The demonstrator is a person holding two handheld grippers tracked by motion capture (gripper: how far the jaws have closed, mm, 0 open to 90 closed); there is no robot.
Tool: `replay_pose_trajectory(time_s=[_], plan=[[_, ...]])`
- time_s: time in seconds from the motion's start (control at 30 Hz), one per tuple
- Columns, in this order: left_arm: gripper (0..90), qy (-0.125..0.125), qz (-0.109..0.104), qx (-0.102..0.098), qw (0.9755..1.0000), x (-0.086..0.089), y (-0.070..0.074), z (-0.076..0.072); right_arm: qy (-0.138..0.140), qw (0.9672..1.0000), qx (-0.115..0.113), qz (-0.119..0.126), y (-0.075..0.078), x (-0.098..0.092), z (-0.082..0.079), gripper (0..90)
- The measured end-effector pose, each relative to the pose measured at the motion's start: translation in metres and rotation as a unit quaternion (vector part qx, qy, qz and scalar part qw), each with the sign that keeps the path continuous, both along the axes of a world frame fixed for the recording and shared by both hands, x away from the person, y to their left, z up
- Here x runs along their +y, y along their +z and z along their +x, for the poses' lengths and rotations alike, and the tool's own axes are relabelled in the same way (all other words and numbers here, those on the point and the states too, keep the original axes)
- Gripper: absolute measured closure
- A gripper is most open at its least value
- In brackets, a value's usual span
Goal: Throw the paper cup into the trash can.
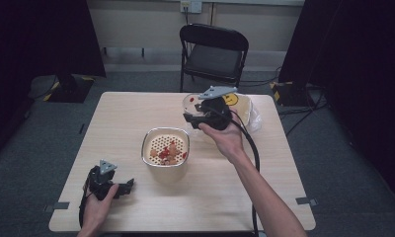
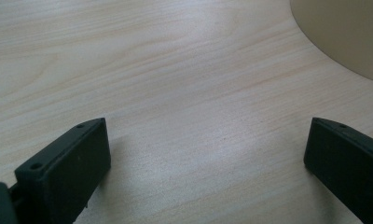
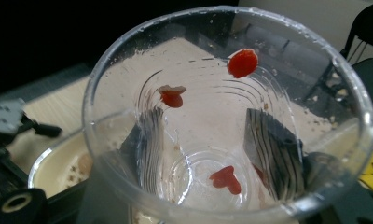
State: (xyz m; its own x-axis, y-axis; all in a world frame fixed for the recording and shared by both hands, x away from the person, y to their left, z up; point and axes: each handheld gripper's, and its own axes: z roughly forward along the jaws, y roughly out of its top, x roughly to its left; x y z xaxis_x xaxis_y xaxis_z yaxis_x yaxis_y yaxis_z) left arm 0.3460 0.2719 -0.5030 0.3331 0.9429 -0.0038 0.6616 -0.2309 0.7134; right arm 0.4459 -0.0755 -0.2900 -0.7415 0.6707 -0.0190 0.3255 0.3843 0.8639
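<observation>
the clear plastic cup is the thing in hand here, clamped in the right gripper, whose two black jaws press its thin wall from either side and show through it in the right gripper view. taking the colander bowl at the middle of the table as the landmark: nearest the person, well short of the bowl and to its left, the left gripper rests low at the tabletop with its jaws spread wide and nothing between them; in the left gripper view the bowl's pale wall curves in just beyond. the bowl itself holds red and pale bits on a perforated insert. beyond the bowl and to its right, the cup hangs lifted off the table, tipped so its mouth faces the gripper's camera. a few red pieces cling to its inner wall and bottom. farther still, behind the cup, lies a crumpled clear bag with a yellow face print.

judged from its look, the cup is very light, thin and springy: too hard a squeeze would buckle the wall, and a damp, smooth wall could slip. the mid-wall hold, across the ribbed band, seems the firmest place; the rim would flex more.
</observation>
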Motion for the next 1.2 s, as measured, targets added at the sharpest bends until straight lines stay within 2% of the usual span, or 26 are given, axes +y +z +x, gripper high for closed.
replay_pose_trajectory(time_s=[0.03,0.13,0.23,0.27,0.4,0.53,0.6,0.73,0.8,0.9,0.93,1.13,1.2], plan=[[0.0,0.000,0.000,0.000,1.0000,0.000,0.000,0.000,0.000,1.0000,0.000,0.000,0.000,0.000,0.000,47.9],[0.0,0.000,0.000,0.000,1.0000,0.000,0.000,0.000,0.000,0.9997,0.009,0.024,0.002,-0.006,0.003,47.8],[0.0,0.000,0.000,0.000,1.0000,0.000,0.000,0.000,-0.007,0.9997,0.009,0.024,0.003,-0.010,0.006,47.6],[0.0,0.000,0.001,0.000,1.0000,0.000,0.000,0.000,-0.020,0.9994,0.006,0.027,0.003,-0.013,0.011,47.6],[0.0,0.000,0.001,0.000,1.0000,0.000,0.000,0.000,-0.038,0.9990,0.006,0.021,0.002,-0.019,0.019,47.6],[0.0,-0.001,0.002,0.000,1.0000,0.000,0.000,0.000,-0.062,0.9978,0.008,0.020,0.001,-0.032,0.037,47.3],[0.0,0.001,0.001,0.000,1.0000,0.000,0.000,0.000,-0.066,0.9976,0.010,0.021,0.001,-0.034,0.040,47.2],[0.0,0.000,0.001,0.000,1.0000,0.000,0.000,0.000,-0.083,0.9961,0.017,0.024,-0.002,-0.044,0.057,46.8],[0.0,0.000,0.001,0.000,1.0000,0.000,0.000,0.000,-0.091,0.9957,0.012,0.010,-0.004,-0.047,0.063,46.6],[0.0,0.000,0.000,0.000,1.0000,0.000,0.000,0.000,-0.103,0.9944,0.022,0.007,-0.009,-0.056,0.077,46.4],[0.0,0.000,0.000,0.000,1.0000,0.000,0.000,0.000,-0.114,0.9931,0.024,-0.001,-0.012,-0.061,0.084,46.5],[0.0,0.000,0.001,-0.001,1.0000,0.000,0.000,0.000,-0.134,0.9906,0.030,-0.005,-0.015,-0.069,0.096,45.9],[0.0,0.000,-0.001,0.000,1.0000,0.000,0.000,0.000,-0.138,0.9899,0.033,0.001,-0.017,-0.072,0.099,45.7]])
